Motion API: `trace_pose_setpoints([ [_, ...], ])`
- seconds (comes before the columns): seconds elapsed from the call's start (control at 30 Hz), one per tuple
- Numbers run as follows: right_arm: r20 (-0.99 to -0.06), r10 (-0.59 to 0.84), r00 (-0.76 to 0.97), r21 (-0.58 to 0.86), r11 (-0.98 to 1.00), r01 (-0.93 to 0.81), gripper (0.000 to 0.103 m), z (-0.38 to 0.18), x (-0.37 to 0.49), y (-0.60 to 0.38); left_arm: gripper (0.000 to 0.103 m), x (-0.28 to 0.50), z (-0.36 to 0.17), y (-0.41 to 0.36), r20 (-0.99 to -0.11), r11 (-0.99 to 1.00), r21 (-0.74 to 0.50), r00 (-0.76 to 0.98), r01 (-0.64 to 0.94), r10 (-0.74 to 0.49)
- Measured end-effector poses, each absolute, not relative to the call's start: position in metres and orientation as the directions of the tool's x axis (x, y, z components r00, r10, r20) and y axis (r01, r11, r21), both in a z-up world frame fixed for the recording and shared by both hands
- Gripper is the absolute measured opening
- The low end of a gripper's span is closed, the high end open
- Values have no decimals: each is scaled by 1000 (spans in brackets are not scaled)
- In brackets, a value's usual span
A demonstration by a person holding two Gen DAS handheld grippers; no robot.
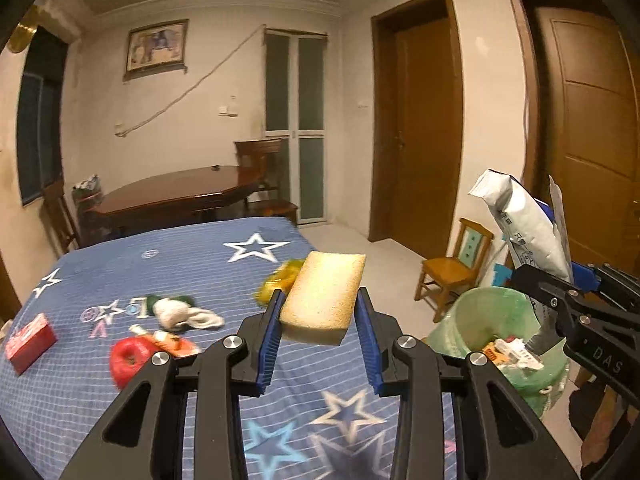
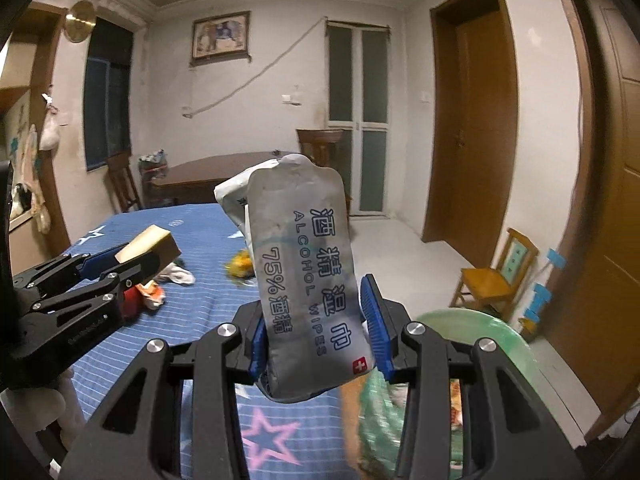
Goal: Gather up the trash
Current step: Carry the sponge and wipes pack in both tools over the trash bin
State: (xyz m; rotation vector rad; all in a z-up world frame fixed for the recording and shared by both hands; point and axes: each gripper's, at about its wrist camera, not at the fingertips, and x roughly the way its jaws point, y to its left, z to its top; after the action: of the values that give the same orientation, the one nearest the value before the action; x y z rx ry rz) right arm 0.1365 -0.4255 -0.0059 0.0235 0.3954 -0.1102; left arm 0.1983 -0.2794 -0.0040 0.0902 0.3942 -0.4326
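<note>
The left gripper (image 1: 320, 312) clamps a yellow sponge (image 1: 324, 294), its long axis pointing away, over the blue star-patterned bedspread (image 1: 120, 392). The right gripper (image 2: 316, 328) grips a grey wipes packet (image 2: 308, 280) standing upright, lettered "ALCOHOL WIPES" and "75%", just beside the green-lined bin (image 1: 480, 316) past the bed's right edge.

Two grippers are in view: the left gripper (image 1: 320, 312) and the right gripper (image 2: 316, 320). One sponge (image 1: 324, 292) and one wipes pack (image 2: 308, 276) are present. One green-lined bin (image 1: 500, 320) sits at four o'clock. On the one starred cloth (image 1: 160, 256) lie one red box (image 1: 30, 342), one red apple (image 1: 128, 358) and one yellow wrapper (image 1: 280, 280). Two brown doors (image 1: 424, 136) stand at two o'clock.
</note>
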Motion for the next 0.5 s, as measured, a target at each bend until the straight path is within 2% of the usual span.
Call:
trace_pose_setpoints([
  [0.23,-425,-185,886,5,978,206,39,-7,127,-476,37,204,-2,-336,-400,864,0,792,504,-461],
  [0.5,-518,-255,816,4,954,301,39,-14,123,-536,37,211,-9,-422,-452,786,-6,699,618,-553],
])
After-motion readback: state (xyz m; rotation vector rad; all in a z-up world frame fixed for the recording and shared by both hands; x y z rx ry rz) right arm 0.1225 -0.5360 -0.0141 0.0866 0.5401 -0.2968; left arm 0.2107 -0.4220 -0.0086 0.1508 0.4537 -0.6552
